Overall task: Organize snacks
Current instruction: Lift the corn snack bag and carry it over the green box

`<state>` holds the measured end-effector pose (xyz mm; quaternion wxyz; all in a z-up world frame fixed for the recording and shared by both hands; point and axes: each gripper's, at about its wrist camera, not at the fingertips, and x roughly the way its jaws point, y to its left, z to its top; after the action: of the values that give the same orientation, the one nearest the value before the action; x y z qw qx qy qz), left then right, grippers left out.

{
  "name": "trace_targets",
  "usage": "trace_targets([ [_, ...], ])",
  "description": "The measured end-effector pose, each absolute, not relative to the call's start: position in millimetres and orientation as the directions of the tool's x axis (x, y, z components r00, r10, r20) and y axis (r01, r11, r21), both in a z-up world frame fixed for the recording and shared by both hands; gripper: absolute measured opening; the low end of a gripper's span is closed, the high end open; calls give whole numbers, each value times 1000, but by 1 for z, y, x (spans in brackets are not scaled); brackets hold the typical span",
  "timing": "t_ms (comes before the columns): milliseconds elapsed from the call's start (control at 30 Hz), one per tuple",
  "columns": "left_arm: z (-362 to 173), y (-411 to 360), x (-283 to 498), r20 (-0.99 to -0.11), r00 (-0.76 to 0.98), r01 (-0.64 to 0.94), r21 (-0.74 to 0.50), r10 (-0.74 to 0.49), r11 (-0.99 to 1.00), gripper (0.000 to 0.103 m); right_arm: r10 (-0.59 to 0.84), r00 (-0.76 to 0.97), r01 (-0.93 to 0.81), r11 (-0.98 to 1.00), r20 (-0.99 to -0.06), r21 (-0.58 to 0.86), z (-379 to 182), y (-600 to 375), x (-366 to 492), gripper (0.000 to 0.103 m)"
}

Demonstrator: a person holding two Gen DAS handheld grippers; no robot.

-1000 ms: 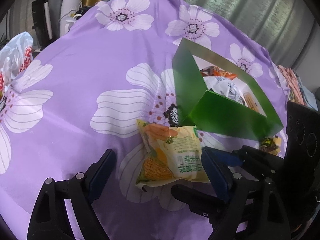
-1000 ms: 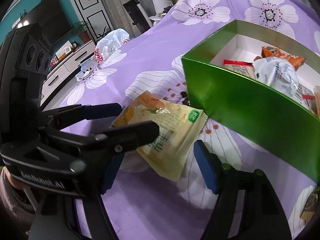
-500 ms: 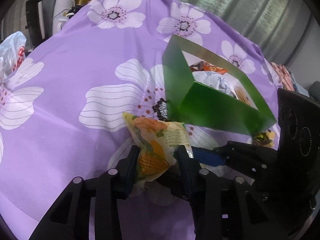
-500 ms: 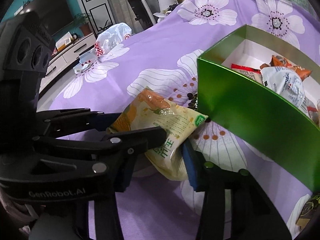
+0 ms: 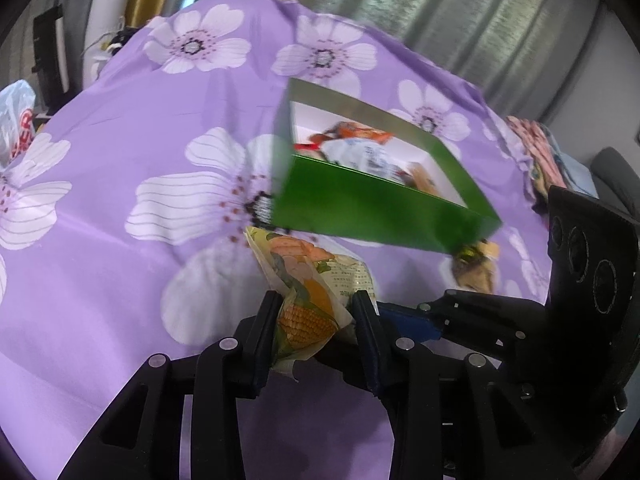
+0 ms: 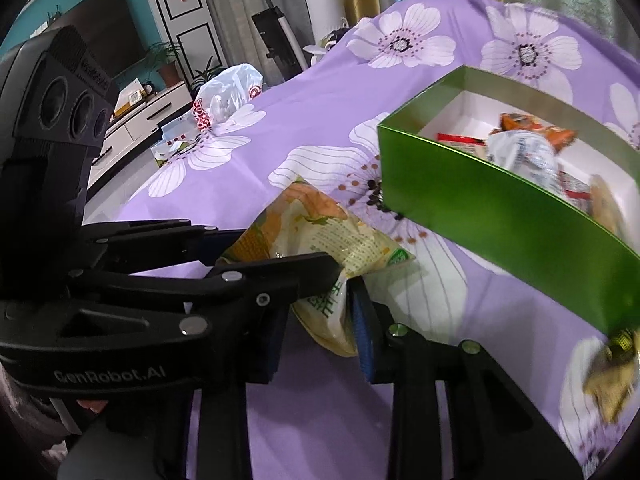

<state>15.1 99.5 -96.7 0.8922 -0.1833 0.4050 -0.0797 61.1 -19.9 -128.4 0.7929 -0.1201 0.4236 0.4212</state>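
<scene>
tools: 2 (image 5: 316, 320) (image 6: 320, 312) | green box: 1 (image 6: 500, 224) | corn snack bag: 1 (image 5: 308, 280) | plastic bag: 1 (image 6: 228, 94)

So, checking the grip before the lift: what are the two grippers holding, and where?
Both hold the corn snack bag: left gripper on its corn-printed end, right gripper, jaws closing, on the other end.

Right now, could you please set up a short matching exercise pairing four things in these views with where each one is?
Things:
1. corn snack bag
2. green box
3. white plastic bag
4. small yellow packet

Places:
A. lying loose on the cloth by the box's near corner
B. at the far edge of the purple cloth
C. pinched between both grippers
D. standing on the flowered cloth with snacks inside

Pairs: 1-C, 2-D, 3-B, 4-A
</scene>
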Motion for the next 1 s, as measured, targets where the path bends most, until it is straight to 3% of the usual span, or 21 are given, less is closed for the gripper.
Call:
trace_targets([
  [1000,-33,-28,-22,-701,636,222,-234,-323,946,37,577,467,-668,726,-670,160,-75,-141,1,31],
])
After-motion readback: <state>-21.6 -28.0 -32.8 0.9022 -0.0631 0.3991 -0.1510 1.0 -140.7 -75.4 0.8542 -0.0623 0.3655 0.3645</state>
